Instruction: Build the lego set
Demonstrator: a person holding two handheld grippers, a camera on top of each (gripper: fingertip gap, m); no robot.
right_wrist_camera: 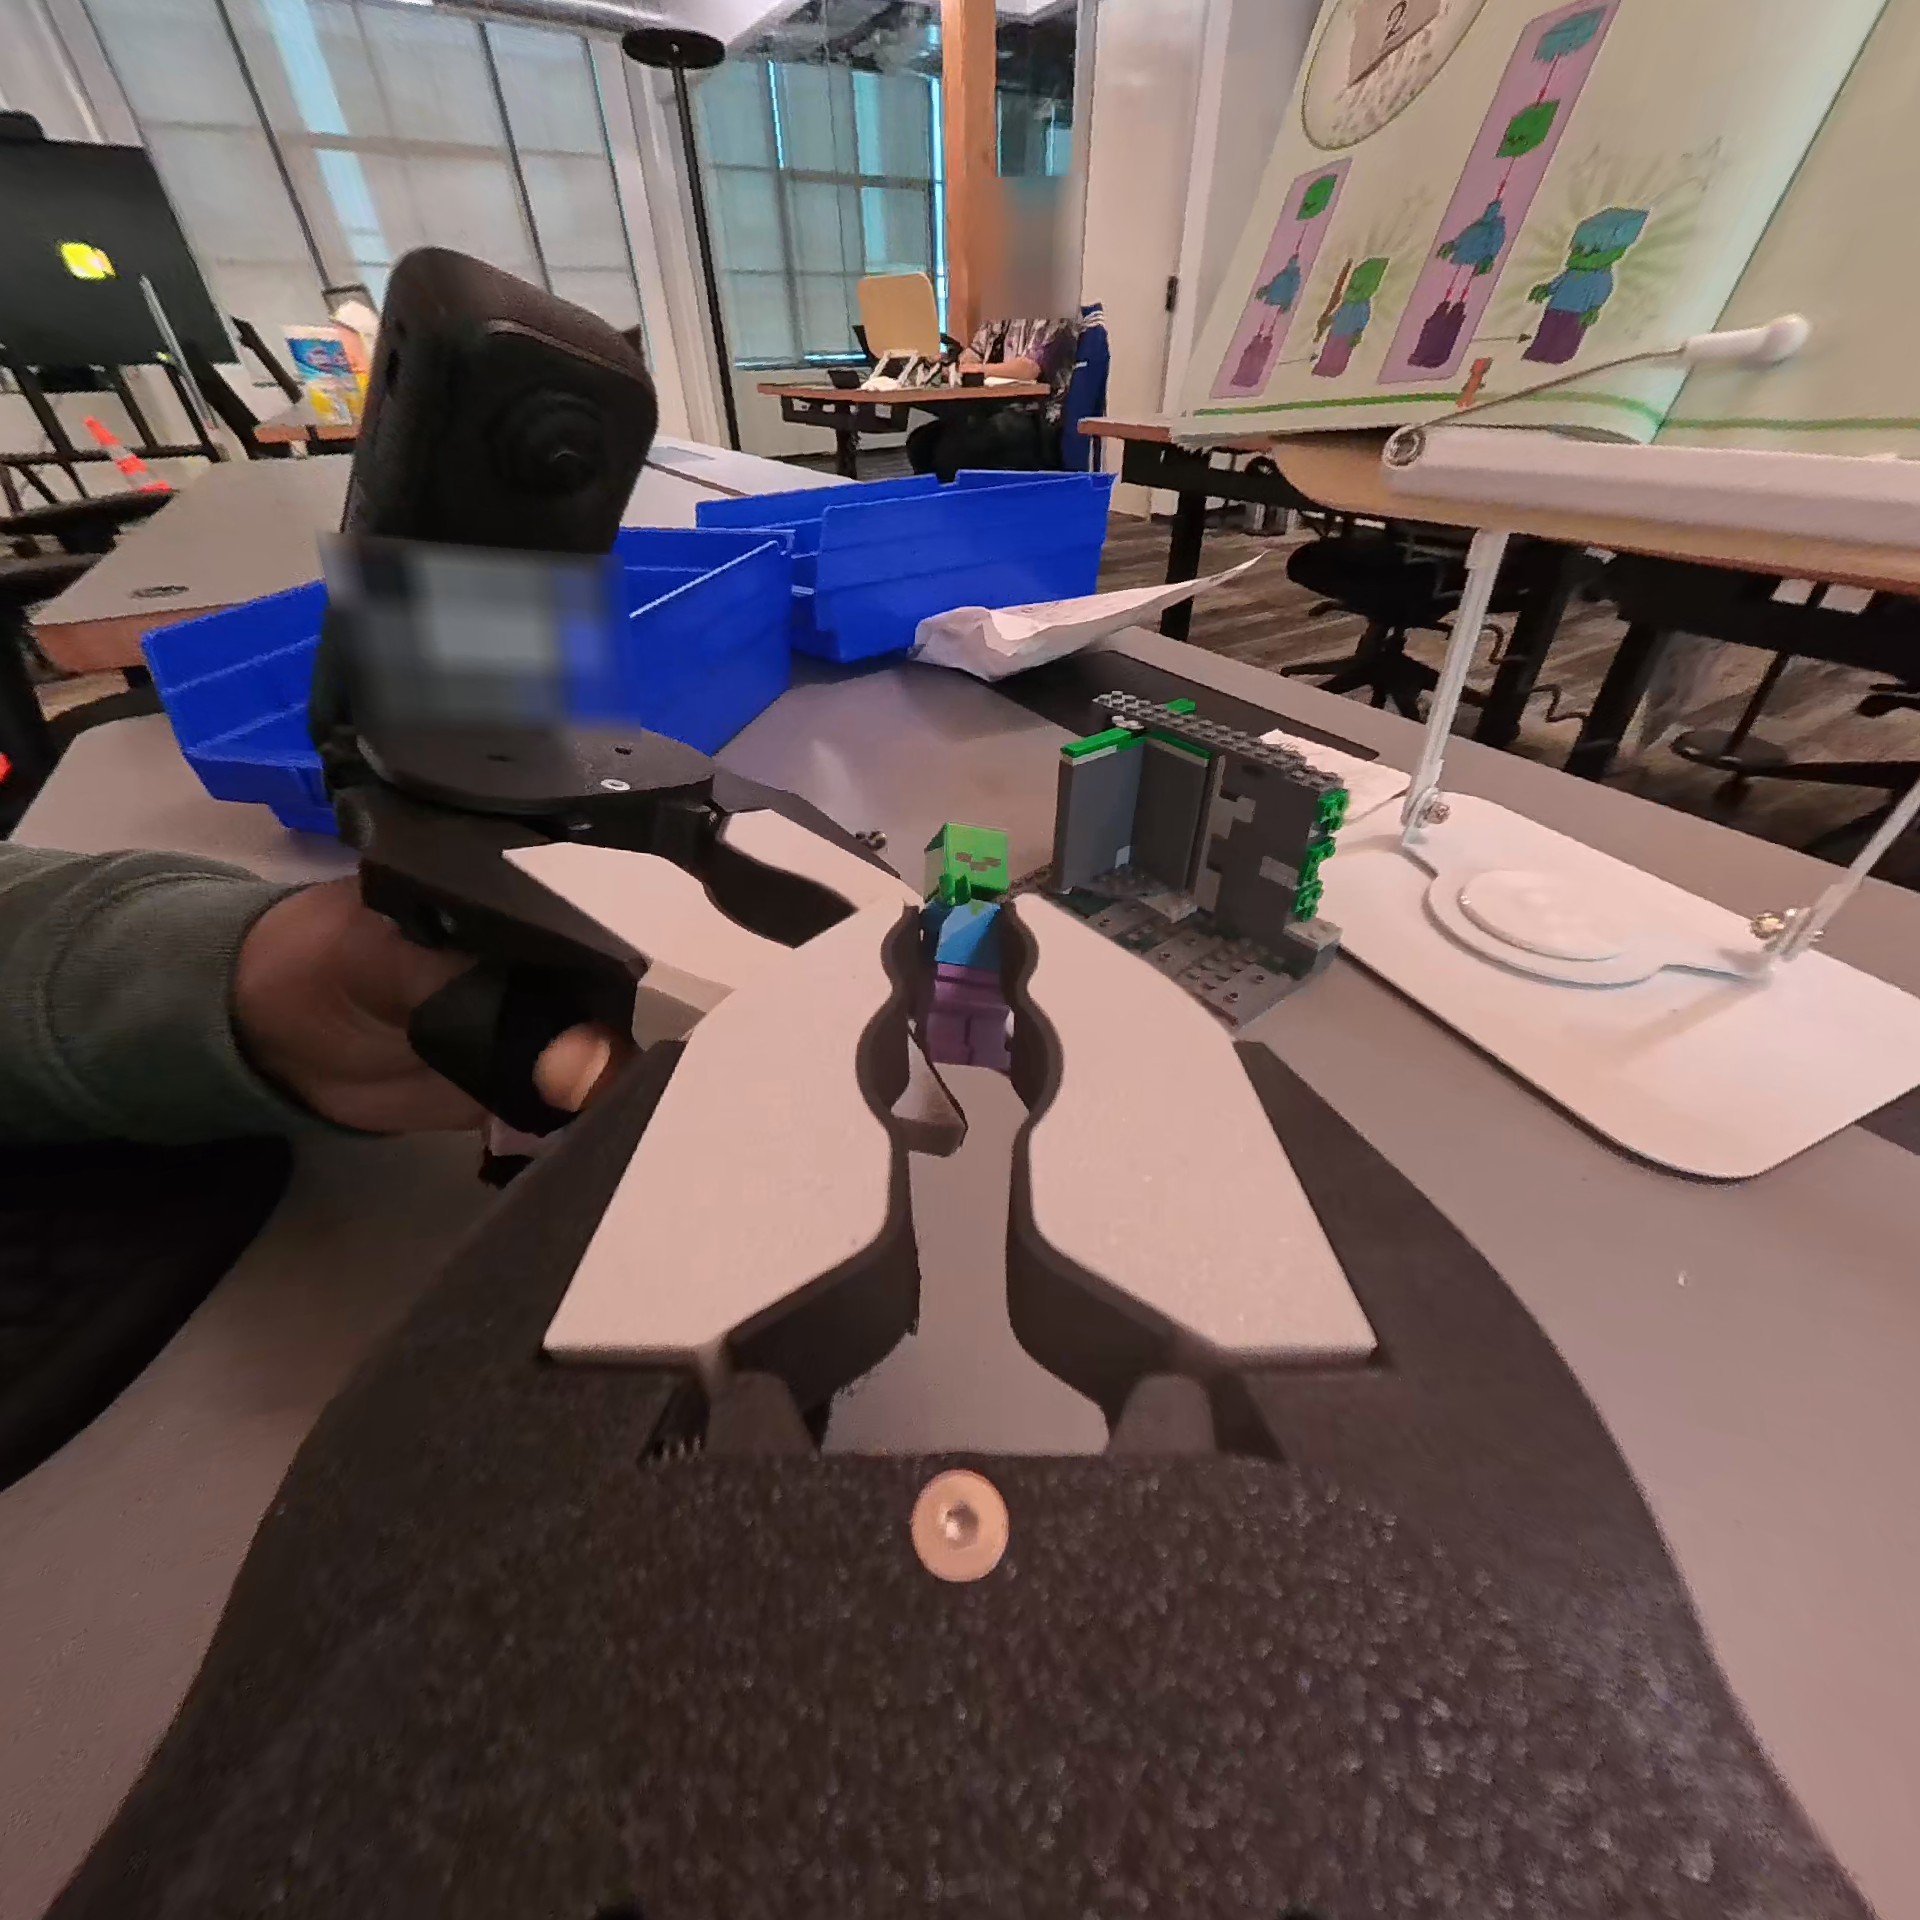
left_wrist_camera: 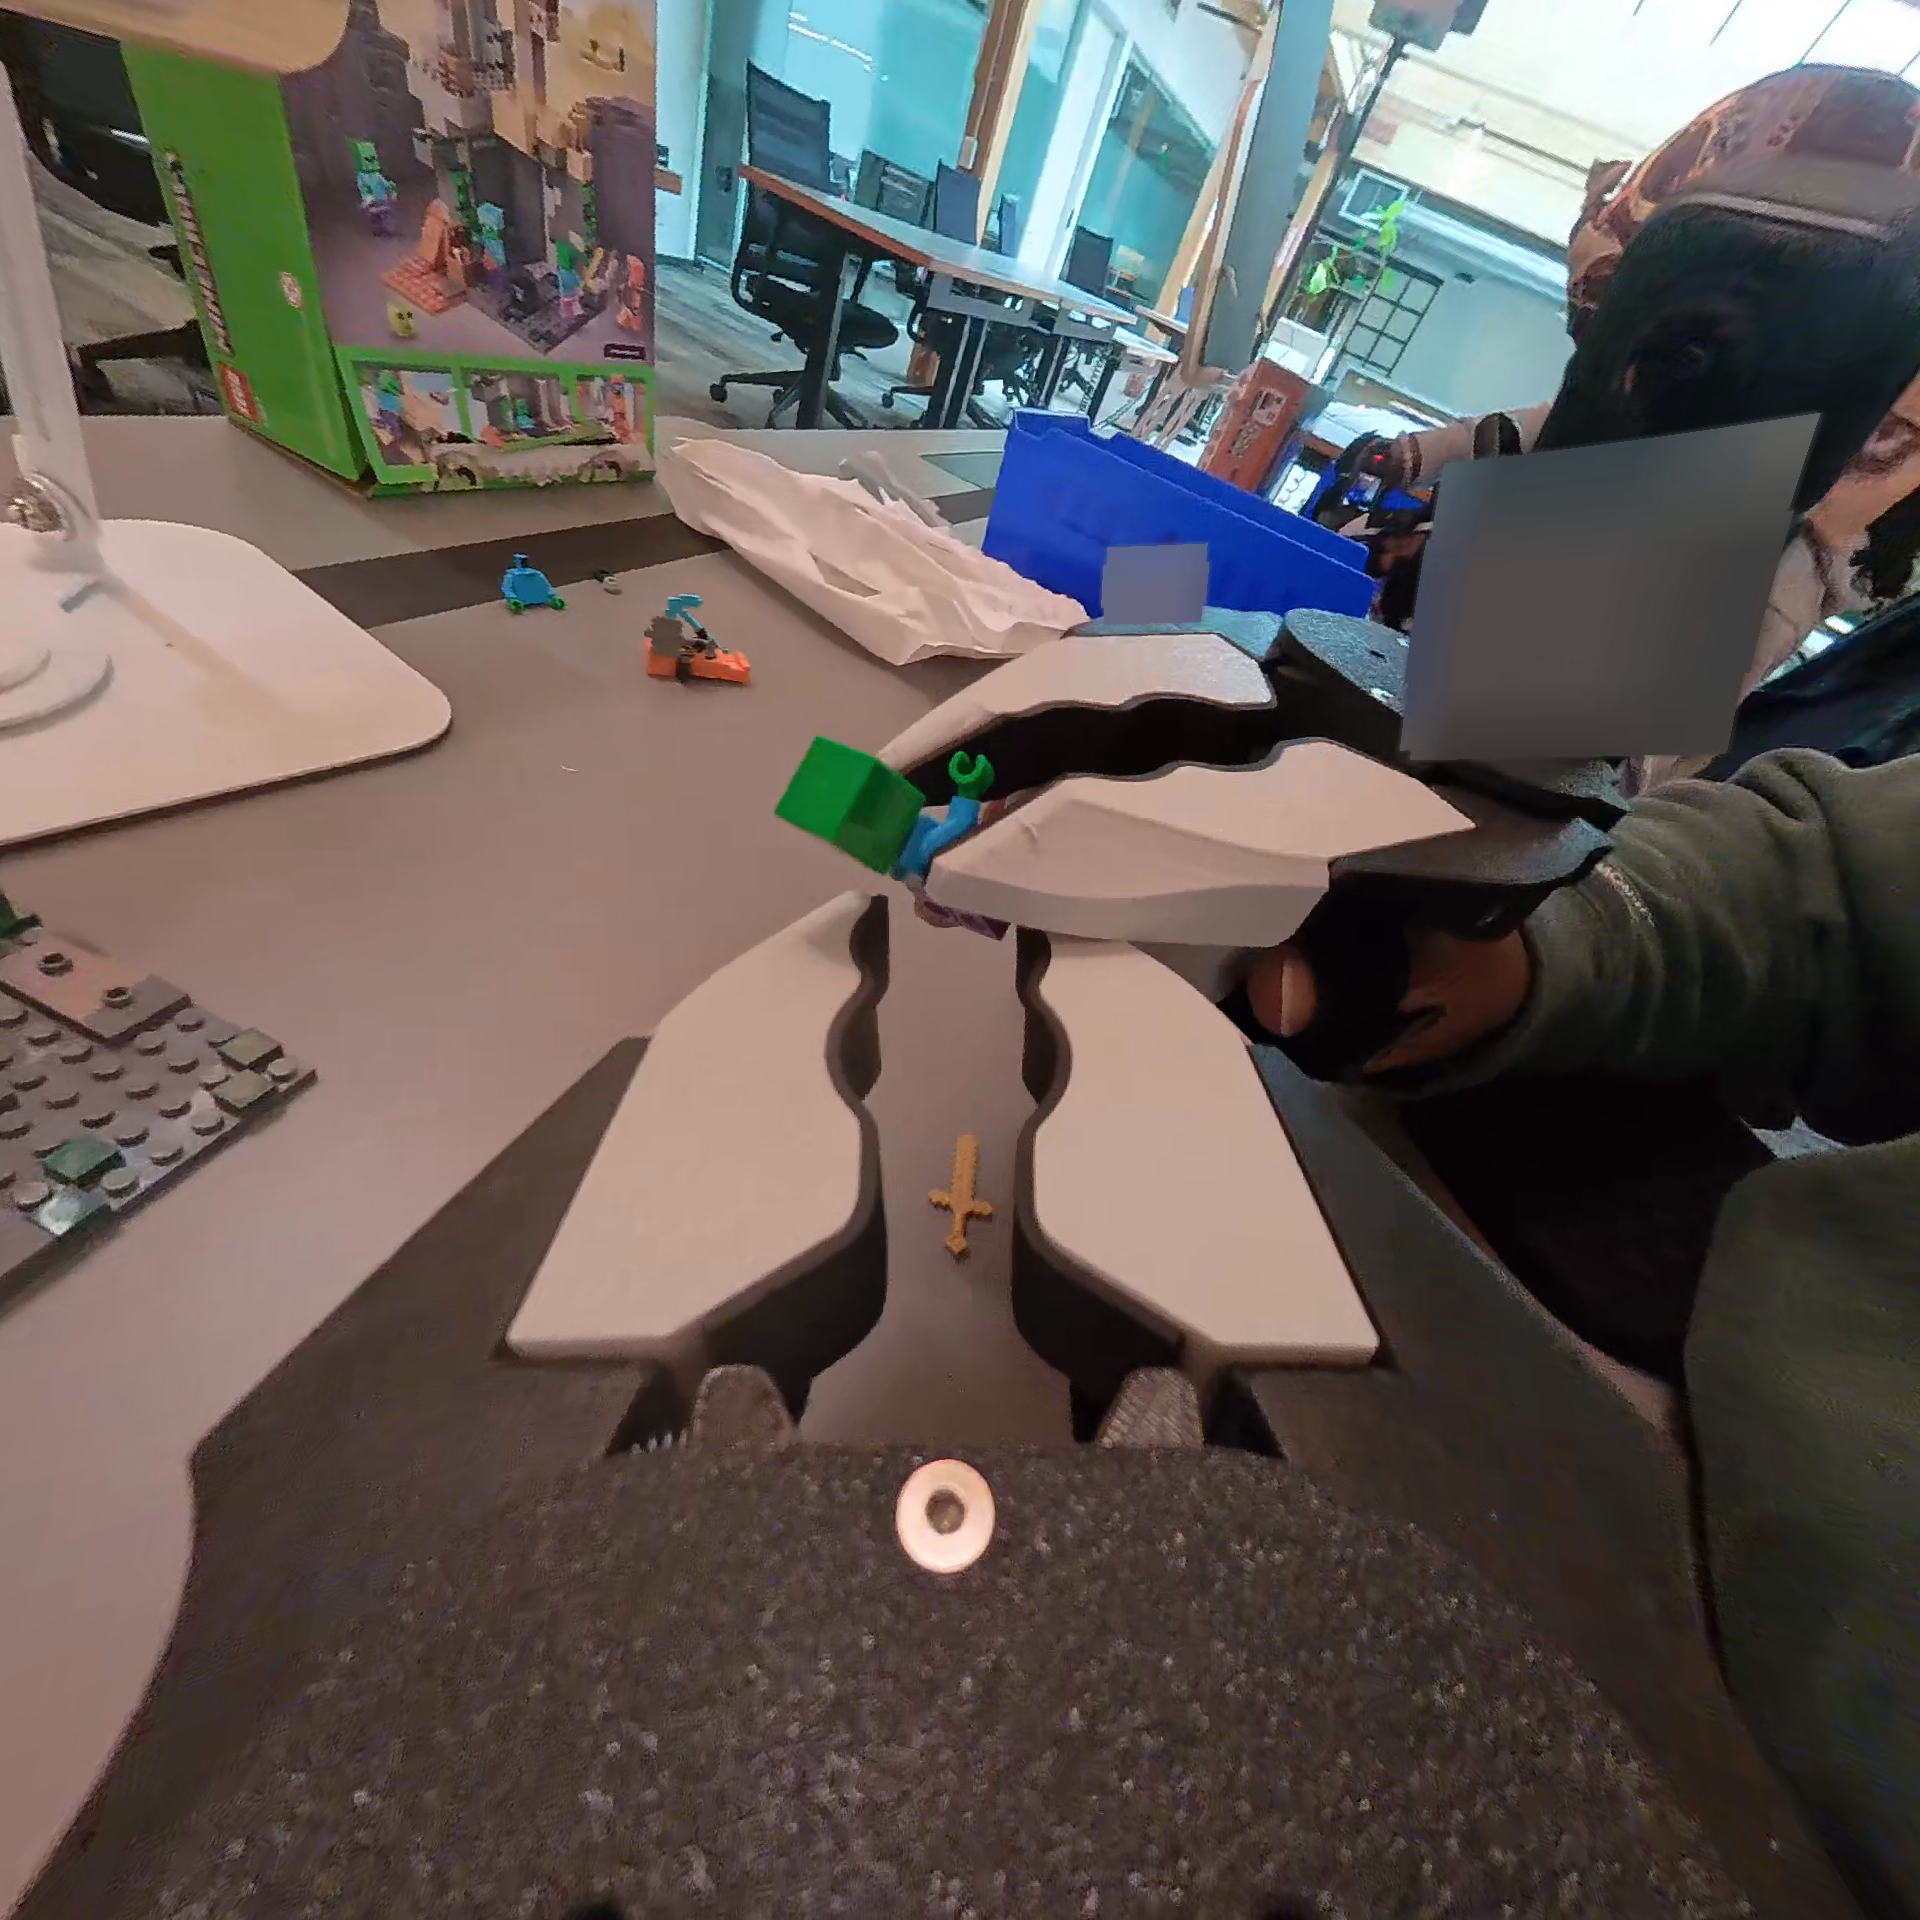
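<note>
On the left of the left wrist view a grey studded baseplate [left_wrist_camera: 114, 1101] lies on the grey worktop [left_wrist_camera: 499, 935], near the white foot of a stand [left_wrist_camera: 208, 665]. Behind them stands the green set box [left_wrist_camera: 416, 239]. Farther right on the worktop sit a small blue piece [left_wrist_camera: 528, 584] and a small orange and grey assembly [left_wrist_camera: 691, 649], then crumpled white paper [left_wrist_camera: 852, 561] and a blue bin [left_wrist_camera: 1143, 520].

The left gripper [left_wrist_camera: 948, 935] has its fingers apart and holds nothing. A small gold sword [left_wrist_camera: 962, 1195] lies flat on the worktop, seen in the gap between them. Just ahead of the fingertips, the right gripper [left_wrist_camera: 935, 821] comes in from the right, held by a gloved hand [left_wrist_camera: 1371, 997].

In the right wrist view, the left gripper [right_wrist_camera: 873, 935] enters from the left with a black camera [right_wrist_camera: 488, 405] mounted on top, blue bins [right_wrist_camera: 883, 561] behind it. The right gripper [right_wrist_camera: 961, 966] has its fingers clamped on a minifigure [right_wrist_camera: 966, 935] with a green head, blue torso and purple legs. The figure stands upright between the fingertips, with its head above them. One tip of the left gripper lies just beside the figure's legs.

To the right, a partly built grey wall with green trim [right_wrist_camera: 1195, 831] rests on the worktop. Beyond it, the white stand [right_wrist_camera: 1621, 977] carries an open instruction booklet [right_wrist_camera: 1507, 208].
</note>
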